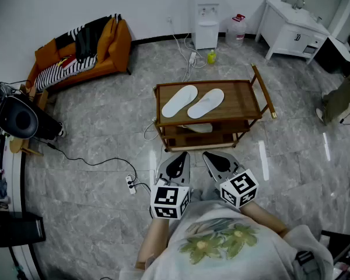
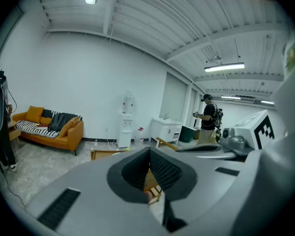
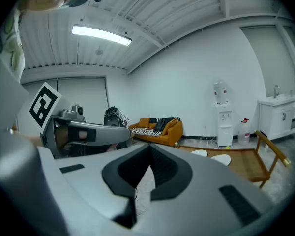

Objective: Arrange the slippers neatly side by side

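Slippers [image 1: 179,101]: a white pair on top of the cart [image 1: 240,97], well ahead of my two grippers, both closed and empty.
The orange sofa [image 1: 84,51] stands far left by the wall, the white cabinet [image 1: 291,31] far right, and the dispenser [image 1: 206,17] between them, behind the cart. The cart is wooden, with a lower shelf. The left slipper [image 1: 176,102] and right slipper [image 1: 206,102] lie just beside each other, slanted the same way. My left gripper [image 1: 179,156] and right gripper [image 1: 212,156] hover near the cart's front edge, each with its jaws pressed together and nothing between them.
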The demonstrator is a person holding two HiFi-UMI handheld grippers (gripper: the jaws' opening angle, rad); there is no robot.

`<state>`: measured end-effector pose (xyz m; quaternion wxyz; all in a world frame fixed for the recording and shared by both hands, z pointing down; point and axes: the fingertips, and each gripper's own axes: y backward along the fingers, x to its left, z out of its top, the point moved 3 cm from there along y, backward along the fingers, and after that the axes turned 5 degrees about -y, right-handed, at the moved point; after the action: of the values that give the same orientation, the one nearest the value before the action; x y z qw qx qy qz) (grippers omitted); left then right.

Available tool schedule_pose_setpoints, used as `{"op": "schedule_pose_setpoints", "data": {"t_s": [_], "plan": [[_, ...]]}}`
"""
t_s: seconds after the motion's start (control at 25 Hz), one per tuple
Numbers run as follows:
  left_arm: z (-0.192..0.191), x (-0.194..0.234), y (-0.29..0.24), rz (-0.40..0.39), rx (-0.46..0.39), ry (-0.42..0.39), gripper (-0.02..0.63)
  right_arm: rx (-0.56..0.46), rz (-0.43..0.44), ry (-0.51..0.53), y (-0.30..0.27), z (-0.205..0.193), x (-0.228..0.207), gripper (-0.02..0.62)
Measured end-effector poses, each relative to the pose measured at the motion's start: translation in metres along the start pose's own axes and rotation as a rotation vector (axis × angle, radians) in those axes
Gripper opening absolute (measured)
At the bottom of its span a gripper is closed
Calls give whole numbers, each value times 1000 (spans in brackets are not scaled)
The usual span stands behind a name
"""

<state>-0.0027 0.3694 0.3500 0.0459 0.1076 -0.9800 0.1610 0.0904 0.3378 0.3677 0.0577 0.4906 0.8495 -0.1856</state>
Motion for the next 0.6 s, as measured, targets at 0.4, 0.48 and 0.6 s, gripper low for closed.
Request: {"op": "schedule_pose_setpoints", "data": {"t_s": [0.4, 0.48, 0.6], "plan": [[-2, 9, -4, 5, 17, -5, 15, -17, 18, 6, -9, 7, 3, 6], [0, 12, -8, 7, 23, -9, 15, -22, 10, 3, -13, 10, 0, 6], [1, 16, -15, 9, 28, -14, 15, -18, -3, -10, -18, 9, -9, 6]]}}
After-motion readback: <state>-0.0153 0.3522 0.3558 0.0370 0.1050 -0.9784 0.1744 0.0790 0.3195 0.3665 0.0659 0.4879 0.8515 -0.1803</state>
